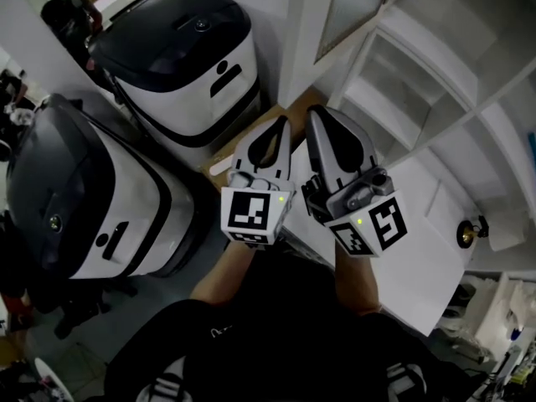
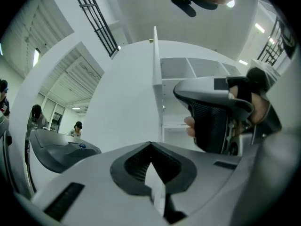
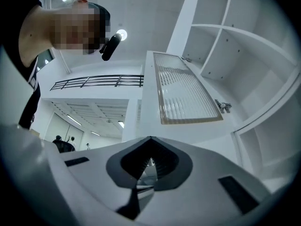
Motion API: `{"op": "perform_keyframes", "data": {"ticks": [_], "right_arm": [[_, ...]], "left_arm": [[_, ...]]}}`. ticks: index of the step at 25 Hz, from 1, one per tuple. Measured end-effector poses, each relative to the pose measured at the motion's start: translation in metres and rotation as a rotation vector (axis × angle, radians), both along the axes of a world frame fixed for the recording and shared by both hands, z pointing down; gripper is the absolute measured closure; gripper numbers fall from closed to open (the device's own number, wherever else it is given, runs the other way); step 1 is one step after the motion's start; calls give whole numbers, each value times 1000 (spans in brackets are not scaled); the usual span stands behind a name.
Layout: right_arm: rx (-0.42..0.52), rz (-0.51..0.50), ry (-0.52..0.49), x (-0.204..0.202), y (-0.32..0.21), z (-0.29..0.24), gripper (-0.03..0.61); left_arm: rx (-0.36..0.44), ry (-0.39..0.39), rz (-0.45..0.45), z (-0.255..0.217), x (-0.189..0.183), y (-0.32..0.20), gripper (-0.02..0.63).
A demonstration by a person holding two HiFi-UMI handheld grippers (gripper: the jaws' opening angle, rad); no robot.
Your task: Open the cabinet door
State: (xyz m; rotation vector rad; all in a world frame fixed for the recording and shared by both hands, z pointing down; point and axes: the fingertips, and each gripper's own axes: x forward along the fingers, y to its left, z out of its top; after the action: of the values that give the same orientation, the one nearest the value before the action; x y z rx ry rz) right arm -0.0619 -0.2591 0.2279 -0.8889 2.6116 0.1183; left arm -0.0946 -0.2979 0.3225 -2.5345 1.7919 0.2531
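Note:
The white cabinet (image 1: 435, 99) stands at the right with its shelves (image 3: 244, 55) exposed. Its upper door (image 1: 356, 11), framed round a ribbed glass pane (image 3: 188, 95), is swung open, and a small metal handle (image 3: 223, 106) sits at its edge. In the left gripper view the door (image 2: 155, 79) shows edge-on. My left gripper (image 1: 283, 124) (image 2: 151, 143) is shut and empty, short of the cabinet. Beside it my right gripper (image 1: 315, 112) (image 3: 150, 138) is shut too, with nothing in its jaws, pointing up toward the open door. Neither touches the door.
Two large black-and-white machines (image 1: 184, 57) (image 1: 75, 199) stand at the left. A lower white door with a brass knob (image 1: 467, 233) is at the right. A brown board (image 1: 251, 141) lies under the grippers. People (image 2: 77, 126) stand far off.

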Motion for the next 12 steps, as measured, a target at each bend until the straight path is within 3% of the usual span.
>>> {"op": "perform_keyframes", "data": {"ticks": [12], "right_arm": [[-89, 76, 7, 29, -1, 35, 560]], "left_arm": [[-11, 0, 45, 5, 27, 8, 603]]}}
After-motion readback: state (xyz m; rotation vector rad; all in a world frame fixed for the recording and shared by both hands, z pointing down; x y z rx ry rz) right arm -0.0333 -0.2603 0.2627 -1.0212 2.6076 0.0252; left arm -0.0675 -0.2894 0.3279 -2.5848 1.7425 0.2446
